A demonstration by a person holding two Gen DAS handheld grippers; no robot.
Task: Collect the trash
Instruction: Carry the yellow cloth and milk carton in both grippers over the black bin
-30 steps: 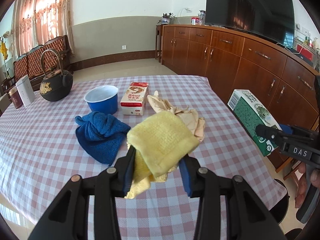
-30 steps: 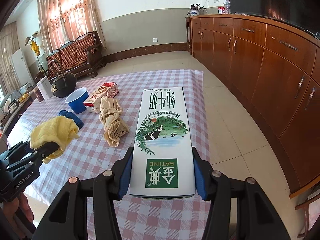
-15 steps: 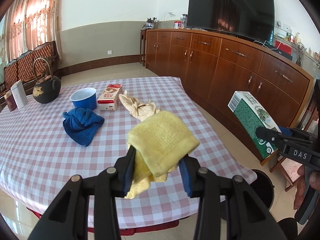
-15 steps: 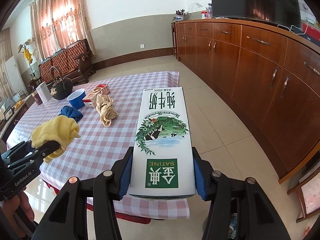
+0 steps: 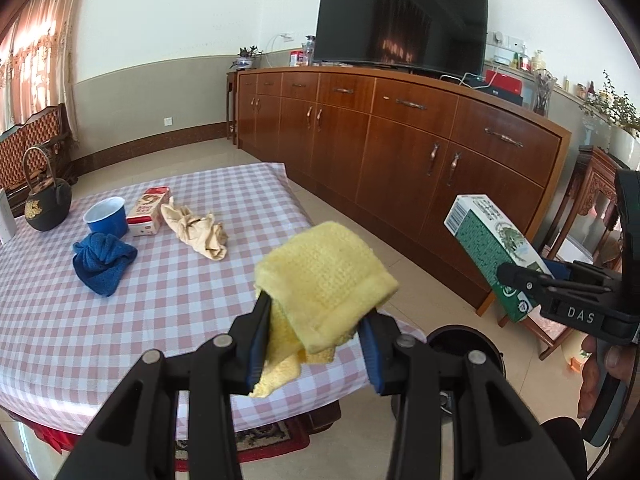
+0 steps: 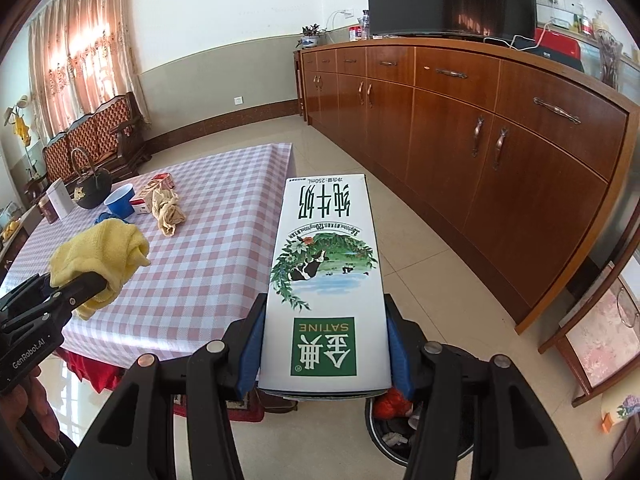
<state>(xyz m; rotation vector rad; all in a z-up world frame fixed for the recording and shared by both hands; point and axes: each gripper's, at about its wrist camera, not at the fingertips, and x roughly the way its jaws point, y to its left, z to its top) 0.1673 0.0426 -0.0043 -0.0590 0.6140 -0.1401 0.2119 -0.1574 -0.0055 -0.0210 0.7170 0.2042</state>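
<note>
My left gripper [image 5: 316,336] is shut on a crumpled yellow cloth [image 5: 324,280], held in the air past the table's near right corner. My right gripper [image 6: 324,352] is shut on a green and white milk carton [image 6: 324,272], held above the floor. A black trash bin [image 5: 464,344] stands on the floor just below and right of the left gripper. In the right wrist view the bin [image 6: 400,436] sits under the carton, with trash inside. The carton also shows in the left wrist view [image 5: 492,248], and the yellow cloth in the right wrist view [image 6: 100,252].
On the checked table [image 5: 160,300] lie a blue cloth [image 5: 102,262], a beige crumpled cloth [image 5: 200,232], a red and white box [image 5: 150,210], a blue bowl [image 5: 106,216] and a black kettle [image 5: 46,204]. A long wooden sideboard [image 5: 400,148] runs along the right.
Both grippers have drawn back and swung right, away from the table, carrying the yellow cloth and the carton. The trash bin has come into view below them.
</note>
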